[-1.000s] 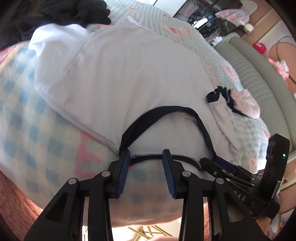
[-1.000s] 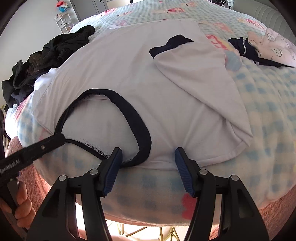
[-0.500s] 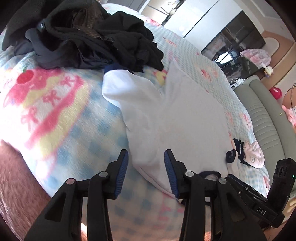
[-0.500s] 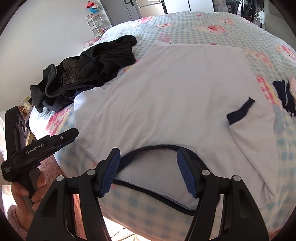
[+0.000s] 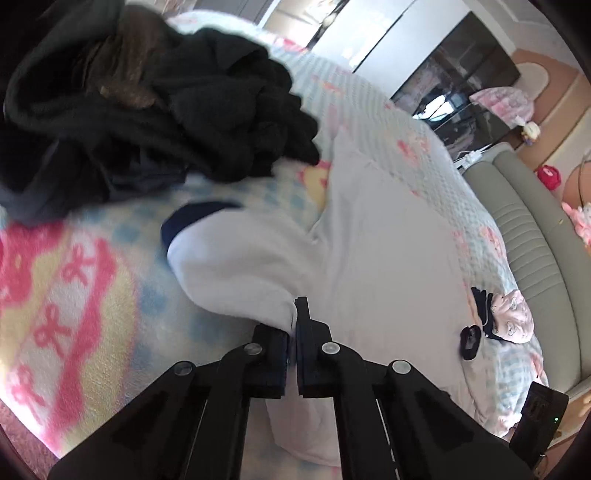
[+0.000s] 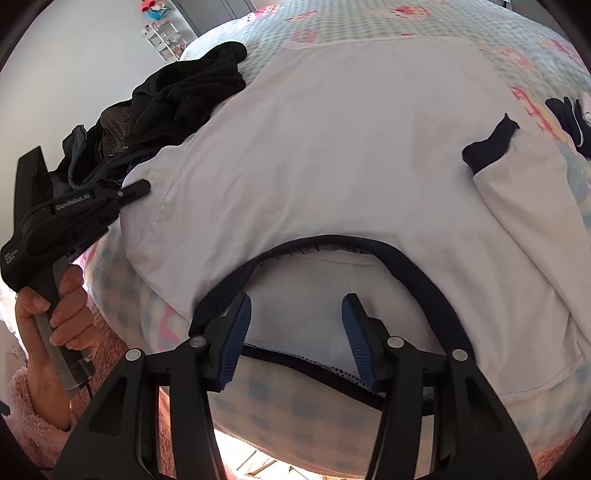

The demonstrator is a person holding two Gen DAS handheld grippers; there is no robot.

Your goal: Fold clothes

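Lying flat on the bed point(image 6: 535, 33), a white shirt point(image 6: 351, 147) with dark navy trim has its neck opening point(image 6: 332, 251) toward the bed's near edge and its hem toward the far side. The bed is covered with a checked blanket point(image 5: 85, 280) in pale blue and yellow with pink bow prints.

The left gripper point(image 5: 291, 332) has its jaws pressed together on the shirt's left shoulder fold, where the sleeve meets the body; white cloth bunches up between the two fingers. That sleeve point(image 5: 229, 251) spreads out to the left of the shirt, its navy cuff point(image 5: 192, 218) resting on the blanket near a heap of black clothes point(image 5: 155, 110) at the bed's left side. In the right wrist view the same gripper point(image 6: 140, 186) shows from the side, its tip at the shirt's left shoulder, with a hand point(image 6: 55, 306) in a fluffy pink sleeve point(image 6: 33, 406) gripping its handle.

The right gripper point(image 6: 295, 332) hangs over the neck opening with its jaws spread wide, holding nothing; the blue pads point(image 6: 236, 332) sit either side of the collar's inner white cloth. The right sleeve point(image 6: 517, 206) is folded inward, its navy cuff point(image 6: 487, 144) lying on the shirt's body.

Near the bed's right edge lies a small pink printed garment point(image 5: 513, 317) with dark pieces beside it. A grey-green sofa point(image 5: 535, 229) stands beyond that edge.
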